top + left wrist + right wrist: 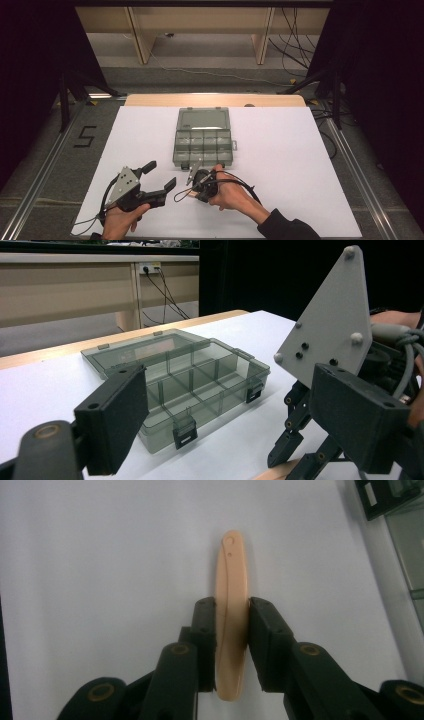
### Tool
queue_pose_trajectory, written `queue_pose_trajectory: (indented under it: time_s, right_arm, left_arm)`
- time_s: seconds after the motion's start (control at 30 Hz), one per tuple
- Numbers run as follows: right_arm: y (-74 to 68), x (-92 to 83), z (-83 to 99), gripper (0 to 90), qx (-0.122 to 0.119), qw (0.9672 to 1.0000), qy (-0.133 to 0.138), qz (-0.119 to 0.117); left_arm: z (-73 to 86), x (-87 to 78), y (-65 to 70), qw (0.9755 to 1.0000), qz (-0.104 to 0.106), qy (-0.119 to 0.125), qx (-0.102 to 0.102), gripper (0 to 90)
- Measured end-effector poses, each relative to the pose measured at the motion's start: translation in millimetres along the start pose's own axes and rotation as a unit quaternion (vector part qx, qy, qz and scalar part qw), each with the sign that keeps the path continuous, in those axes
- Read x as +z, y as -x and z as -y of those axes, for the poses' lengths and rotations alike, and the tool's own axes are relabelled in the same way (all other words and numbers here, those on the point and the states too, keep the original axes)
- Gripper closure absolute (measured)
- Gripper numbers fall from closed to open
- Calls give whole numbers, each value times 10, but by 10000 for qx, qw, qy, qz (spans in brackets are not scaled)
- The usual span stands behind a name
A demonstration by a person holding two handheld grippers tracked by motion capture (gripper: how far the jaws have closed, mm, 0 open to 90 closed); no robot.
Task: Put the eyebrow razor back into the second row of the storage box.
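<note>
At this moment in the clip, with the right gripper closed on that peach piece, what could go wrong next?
1. The right gripper pinches the slim peach piece by its narrow edges, so it could twist or slip out when lifted.
2. The open organizer box sits just beyond that gripper; a forward move might knock its front latches or shove the box.
3. The left gripper, jaws open, is close beside the right one, so the two could collide.

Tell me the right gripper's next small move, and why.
Probably lift the peach stick off the white sheet and carry it toward the open organizer box: the right gripper has it clamped, and the box compartments look empty.
</note>
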State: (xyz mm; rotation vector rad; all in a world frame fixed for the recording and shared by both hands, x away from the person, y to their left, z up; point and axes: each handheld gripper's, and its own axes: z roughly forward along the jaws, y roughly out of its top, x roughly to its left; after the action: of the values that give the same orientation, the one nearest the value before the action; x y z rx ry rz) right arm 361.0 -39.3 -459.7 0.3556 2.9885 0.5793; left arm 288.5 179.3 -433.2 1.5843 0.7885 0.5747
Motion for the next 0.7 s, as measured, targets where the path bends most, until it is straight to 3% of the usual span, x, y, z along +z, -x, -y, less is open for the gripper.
queue_pose_trajectory:
  time_s: [0.33,0.7]
  right_arm:
    - [62,-141,9,744,-39,9998,168,62]
    - [151,-326,29,744,72,9992,362,142]
  left_arm:
    - [-2,-3,1,10000,-18,3,3,155]
    - [-3,-7,2,10000,-46,34,-43,155]
